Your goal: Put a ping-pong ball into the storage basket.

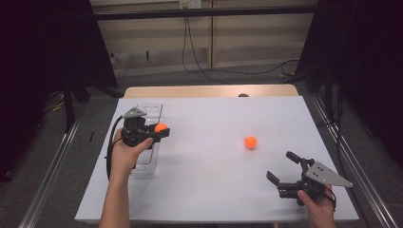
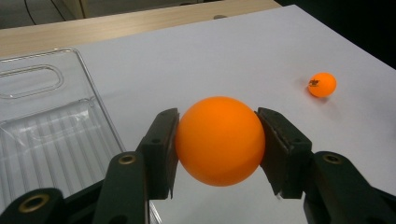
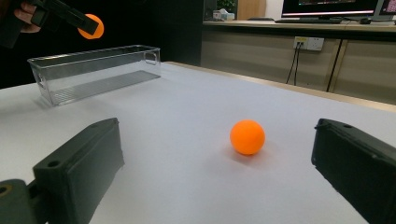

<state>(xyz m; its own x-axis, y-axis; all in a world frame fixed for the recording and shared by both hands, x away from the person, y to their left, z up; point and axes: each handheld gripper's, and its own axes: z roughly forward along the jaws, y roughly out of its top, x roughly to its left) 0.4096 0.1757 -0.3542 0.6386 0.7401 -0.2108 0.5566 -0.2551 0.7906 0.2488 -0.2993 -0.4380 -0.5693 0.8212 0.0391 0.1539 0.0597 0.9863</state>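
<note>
Jaws of the left gripper (image 2: 219, 144) clamp an orange ball (image 2: 219, 140) at its widest part, raised beside the clear bin (image 1: 145, 164); the release likely goes best once the ball is carried well over the bin's rim. Right gripper (image 1: 284, 170) hovers with jaws spread wide, aimed at the second ball (image 1: 250, 142) resting on the white surface (image 1: 209, 190). Nothing blocks either path.

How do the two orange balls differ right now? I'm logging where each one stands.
The orange ball in the left hand-held gripper is clamped between its jaws, raised beside the clear plastic bin. The orange ball on the white table lies loose, ahead of the open right hand-held gripper. Both look round, plain orange, similar in size.
</note>
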